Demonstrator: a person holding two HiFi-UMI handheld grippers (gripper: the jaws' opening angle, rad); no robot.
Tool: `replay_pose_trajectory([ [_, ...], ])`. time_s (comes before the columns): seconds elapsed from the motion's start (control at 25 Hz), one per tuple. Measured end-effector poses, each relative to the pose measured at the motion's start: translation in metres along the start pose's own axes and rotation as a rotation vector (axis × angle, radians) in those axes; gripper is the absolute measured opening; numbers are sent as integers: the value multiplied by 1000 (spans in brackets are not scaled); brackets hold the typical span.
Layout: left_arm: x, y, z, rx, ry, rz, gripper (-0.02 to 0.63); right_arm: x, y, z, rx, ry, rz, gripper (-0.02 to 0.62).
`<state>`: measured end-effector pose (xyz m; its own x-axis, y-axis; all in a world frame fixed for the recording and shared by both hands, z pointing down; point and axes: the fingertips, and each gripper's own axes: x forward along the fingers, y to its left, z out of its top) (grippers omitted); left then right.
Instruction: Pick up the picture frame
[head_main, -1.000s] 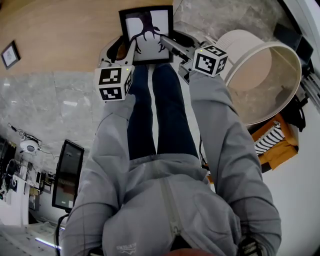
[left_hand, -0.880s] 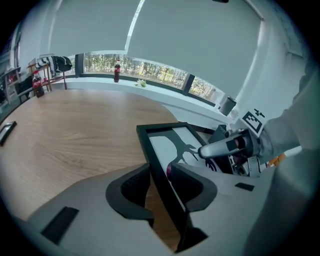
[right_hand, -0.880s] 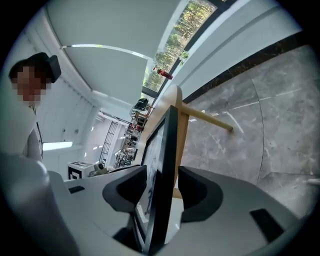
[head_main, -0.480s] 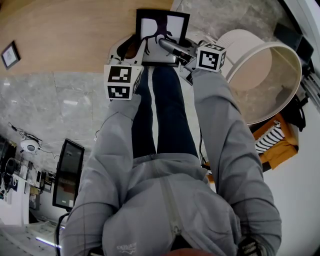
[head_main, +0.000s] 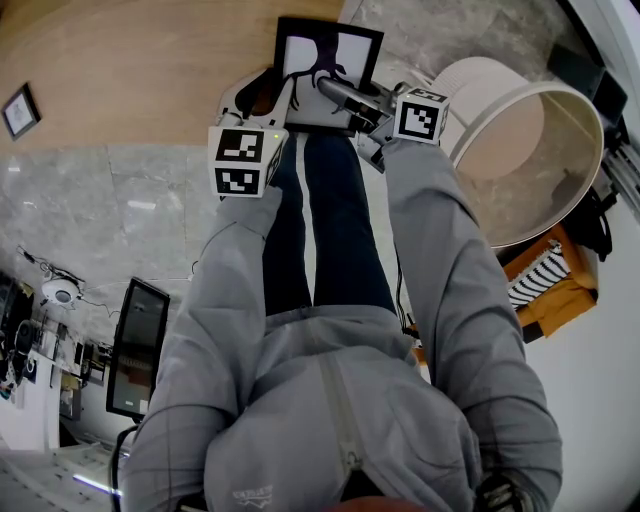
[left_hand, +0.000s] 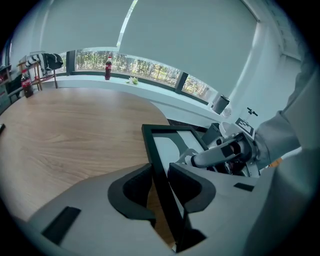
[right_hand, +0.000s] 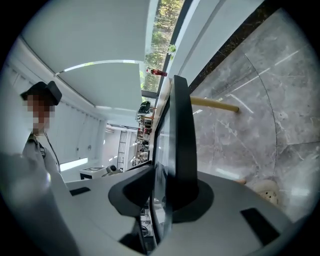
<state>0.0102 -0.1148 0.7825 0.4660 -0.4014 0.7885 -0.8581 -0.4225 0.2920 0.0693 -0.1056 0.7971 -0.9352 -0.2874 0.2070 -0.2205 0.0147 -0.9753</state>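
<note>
Picture frame (head_main: 330, 55) clenched between just-closing fingers of left gripper (left_hand: 160, 184) and right gripper (right_hand: 161, 192), beside round white tub (head_main: 478, 85).

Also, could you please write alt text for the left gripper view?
The left gripper, whose jaws have just been closing, clasps one edge of a black picture frame over a wooden surface. The right gripper holds the frame's far side.

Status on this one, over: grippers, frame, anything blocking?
Left gripper and right gripper: jaws just been closing, both clamped on picture frame, one each side. Frame ahead of person's legs. Nothing seen blocking.
</note>
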Motion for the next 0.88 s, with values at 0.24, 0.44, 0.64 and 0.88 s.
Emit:
replay_pose_trajectory([
  [0.24,1,0,-2,-13,8,-8,126,-2,2,-2,42,10,29,49],
  [0.44,-2,1,1,-21,15,-6,126,0,13,4,38,8,29,43],
  [0.64,-9,5,3,-53,24,15,126,-1,19,6,52,-9,26,38],
  [0.88,-48,1,16,-66,8,42,126,-16,37,2,52,-8,-45,37],
])
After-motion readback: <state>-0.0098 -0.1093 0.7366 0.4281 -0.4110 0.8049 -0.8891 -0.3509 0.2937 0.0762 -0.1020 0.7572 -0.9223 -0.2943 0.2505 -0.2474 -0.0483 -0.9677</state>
